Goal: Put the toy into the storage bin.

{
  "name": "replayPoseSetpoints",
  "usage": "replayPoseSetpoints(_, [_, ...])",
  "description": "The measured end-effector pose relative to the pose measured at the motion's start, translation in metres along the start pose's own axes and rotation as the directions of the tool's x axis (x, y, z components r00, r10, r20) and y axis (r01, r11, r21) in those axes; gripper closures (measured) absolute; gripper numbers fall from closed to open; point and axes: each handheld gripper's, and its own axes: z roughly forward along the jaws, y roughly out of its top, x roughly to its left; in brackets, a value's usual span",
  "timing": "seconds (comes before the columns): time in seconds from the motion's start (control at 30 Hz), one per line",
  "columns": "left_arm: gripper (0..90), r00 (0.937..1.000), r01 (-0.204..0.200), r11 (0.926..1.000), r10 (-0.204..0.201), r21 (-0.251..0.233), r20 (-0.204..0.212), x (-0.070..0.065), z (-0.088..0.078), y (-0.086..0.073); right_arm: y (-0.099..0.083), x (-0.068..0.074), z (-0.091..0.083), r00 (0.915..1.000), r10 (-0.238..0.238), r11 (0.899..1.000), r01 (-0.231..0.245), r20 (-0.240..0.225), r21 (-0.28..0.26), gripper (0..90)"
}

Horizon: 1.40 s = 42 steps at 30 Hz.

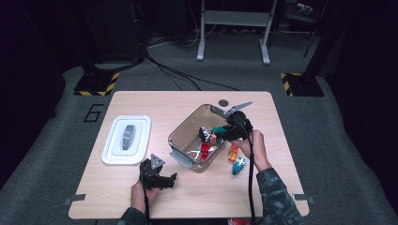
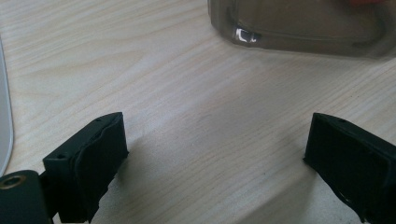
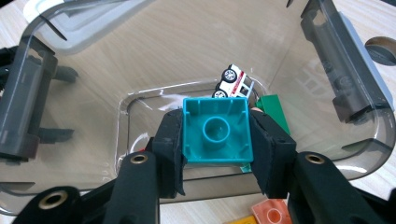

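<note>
right claw (image 3: 215,140) clamping teal block (image 3: 216,131), over bin (image 3: 327,60)

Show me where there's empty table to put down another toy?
The widest bare patch is the wood between the white lid and the clear bin, running toward the far table edge. The strip near the left claw is bare too. Right of the bin it's crowded: an orange block and a teal toy.

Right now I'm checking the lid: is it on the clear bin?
No, the white lid lies on the table, left of the open clear bin.
</note>
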Motion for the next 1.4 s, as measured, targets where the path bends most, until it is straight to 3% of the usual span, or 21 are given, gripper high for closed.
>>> replayPoseSetpoints(0.2, [5.4, 1.0, 0.0, 1.0, 0.0, 0.0, 0.0, 0.0, 0.0, 0.0, -0.002, 0.002, 0.002, 0.9999, -0.01, 1.0, 0.01, 0.005, 0.014, 56.5])
replayPoseSetpoints(0.4, [5.4, 1.0, 0.001, 1.0, -0.001, 0.002, 0.0, 0.0, 0.0, 0.0, -0.005, 0.003, -0.004, 0.9999, 0.005, 1.0, -0.005, 0.01, -0.014, 38.9])
replayPoseSetpoints(0.57, [5.4, 1.0, 0.001, 1.0, -0.001, 0.002, 0.0, 0.0, 0.0, 0.0, -0.01, 0.004, -0.018, 0.9994, 0.029, 0.997, -0.028, 0.016, -0.073, 22.7])
replayPoseSetpoints(0.7, [5.4, 1.0, 0.0, 1.0, 0.0, 0.0, 0.0, 0.0, 0.0, 0.0, -0.018, 0.004, -0.031, 0.9987, 0.047, 0.993, -0.045, 0.02, -0.109, 15.3])
replayPoseSetpoints(0.97, [5.4, 1.0, 0.0, 1.0, 0.0, 0.0, 0.0, 0.0, 0.0, 0.0, -0.05, -0.003, -0.04, 0.9948, 0.097, 0.991, -0.093, 0.031, -0.096, 6.5])
replayPoseSetpoints(1.17, [5.4, 1.0, 0.0, 1.0, 0.0, 0.0, 0.0, 0.0, 0.0, 0.0, -0.08, -0.009, -0.03, 0.9914, 0.128, 0.99, -0.126, 0.025, -0.067, 1.4])
replayPoseSetpoints(1.4, [5.4, 1.0, 0.0, 1.0, 0.0, 0.0, 0.0, 0.0, 0.0, 0.0, -0.107, -0.006, -0.016, 0.9893, 0.142, 0.99, -0.141, 0.035, -0.027, 0.0])
